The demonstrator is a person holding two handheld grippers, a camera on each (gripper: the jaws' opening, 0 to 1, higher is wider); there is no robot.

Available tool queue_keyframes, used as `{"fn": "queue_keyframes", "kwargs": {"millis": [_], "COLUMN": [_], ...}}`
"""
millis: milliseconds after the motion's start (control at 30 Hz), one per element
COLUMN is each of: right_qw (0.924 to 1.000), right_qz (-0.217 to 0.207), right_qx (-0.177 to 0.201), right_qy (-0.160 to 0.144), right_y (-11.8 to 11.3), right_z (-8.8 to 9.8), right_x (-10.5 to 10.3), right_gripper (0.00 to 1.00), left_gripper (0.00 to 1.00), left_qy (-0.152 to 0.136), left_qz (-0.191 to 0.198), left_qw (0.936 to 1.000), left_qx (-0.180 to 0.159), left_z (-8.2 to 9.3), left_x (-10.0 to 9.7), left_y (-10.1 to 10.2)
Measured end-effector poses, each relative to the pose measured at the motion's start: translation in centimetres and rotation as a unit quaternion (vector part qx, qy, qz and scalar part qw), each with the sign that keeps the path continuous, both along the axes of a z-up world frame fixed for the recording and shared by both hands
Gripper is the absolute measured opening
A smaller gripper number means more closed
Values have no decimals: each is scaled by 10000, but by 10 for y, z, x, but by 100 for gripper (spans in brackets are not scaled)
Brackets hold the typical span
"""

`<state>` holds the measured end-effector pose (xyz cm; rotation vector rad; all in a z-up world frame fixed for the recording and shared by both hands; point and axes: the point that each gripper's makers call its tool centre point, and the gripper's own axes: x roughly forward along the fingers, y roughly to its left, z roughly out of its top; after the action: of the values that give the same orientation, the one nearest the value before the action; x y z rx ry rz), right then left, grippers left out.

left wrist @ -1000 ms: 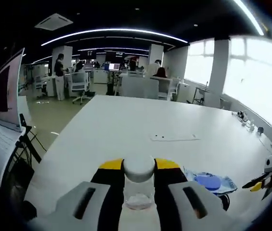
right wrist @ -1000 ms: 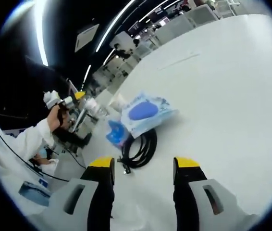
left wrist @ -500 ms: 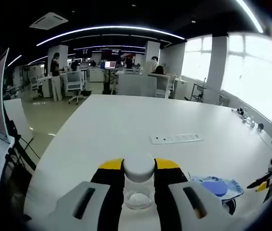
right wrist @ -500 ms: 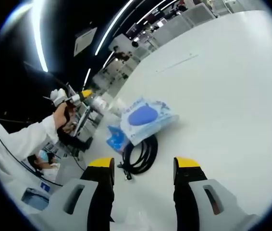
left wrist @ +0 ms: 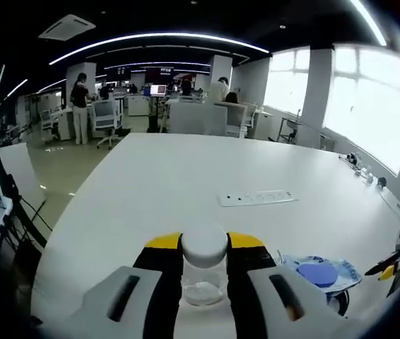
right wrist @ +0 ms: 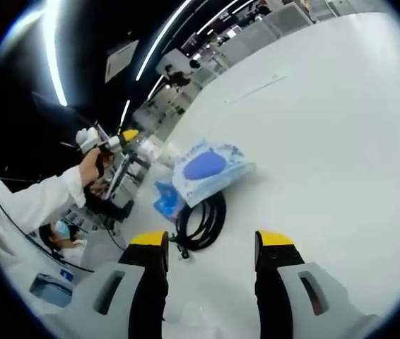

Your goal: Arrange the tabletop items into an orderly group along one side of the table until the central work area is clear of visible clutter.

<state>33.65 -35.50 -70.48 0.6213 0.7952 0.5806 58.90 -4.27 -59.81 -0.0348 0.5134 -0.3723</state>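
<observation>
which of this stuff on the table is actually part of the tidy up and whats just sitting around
Part of the job:
- small clear jar with a white lid, held in the left claw
- clear packet with a blue pad inside
- coiled black cable
- small blue packet
- right claw, open

Just there:
- flat strip set into the table
- office chairs and desks beyond

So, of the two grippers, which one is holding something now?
The left gripper: its jaws clamp a clear jar with a white lid. The right gripper stands open, empty, above the table.
</observation>
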Motion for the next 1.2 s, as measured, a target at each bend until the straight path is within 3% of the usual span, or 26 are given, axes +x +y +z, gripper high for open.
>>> {"fn": "queue_keyframes", "kwargs": {"millis": [233,467,1000,1200], "right_qw": [10000,10000,10000,9999], "right_qz": [8,59,75,104], "right_qx": [47,47,36,15], "right_qy": [-36,-20,15,14], "right_y": [4,7,6,9], "right_z": [3,3,0,0], "right_x": [2,1,0,-2], "right_gripper": [47,47,47,47], "left_gripper": [21,21,21,22], "left_qy": [50,28,-268,-348], "left_qz": [-144,-282,-542,-444], "left_qw": [9998,9996,9982,9984], "left_qx": [131,43,26,-89], "left_z": [-8,-9,-9,-8], "left_x": [-1,-2,-5,-2], "left_y": [-6,-12,-15,-13]}}
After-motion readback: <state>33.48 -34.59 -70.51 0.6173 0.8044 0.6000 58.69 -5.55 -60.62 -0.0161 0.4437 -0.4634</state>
